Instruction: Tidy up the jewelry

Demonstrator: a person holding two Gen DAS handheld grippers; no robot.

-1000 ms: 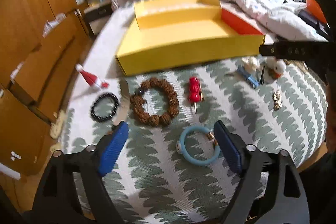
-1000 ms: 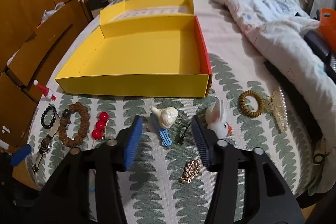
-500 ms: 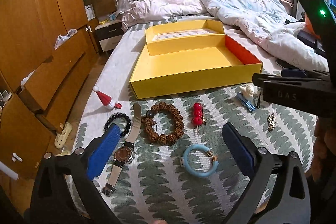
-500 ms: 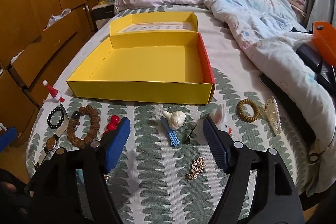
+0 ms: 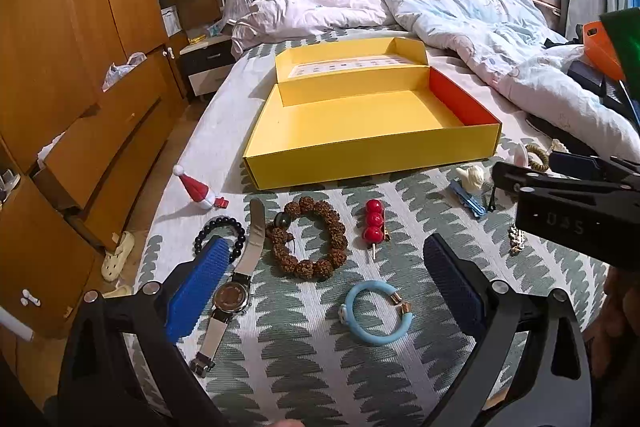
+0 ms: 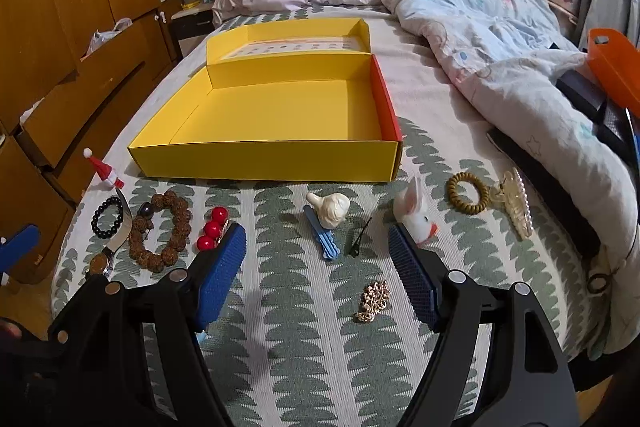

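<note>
The yellow box sits empty on the bed, every piece still on the patterned cover before it. Both grippers have lifted back from the jewelry — nothing picked. The left gripper hovers wide open over the blue bangle; the right gripper gapes, empty, above the gold chain.

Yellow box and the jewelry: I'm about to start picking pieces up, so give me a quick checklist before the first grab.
1. Yellow box open, nothing in it: ok.
2. Left gripper open, holding nothing: ok.
3. Right gripper open, holding nothing: ok.
4. Light blue bangle lies between the left fingers, apart from the brown bead bracelet: ok.
5. Gold chain sits between the right fingers, clear of neighbours: ok.
6. Watch strap overlaps the black bead bracelet: not ok.
</note>
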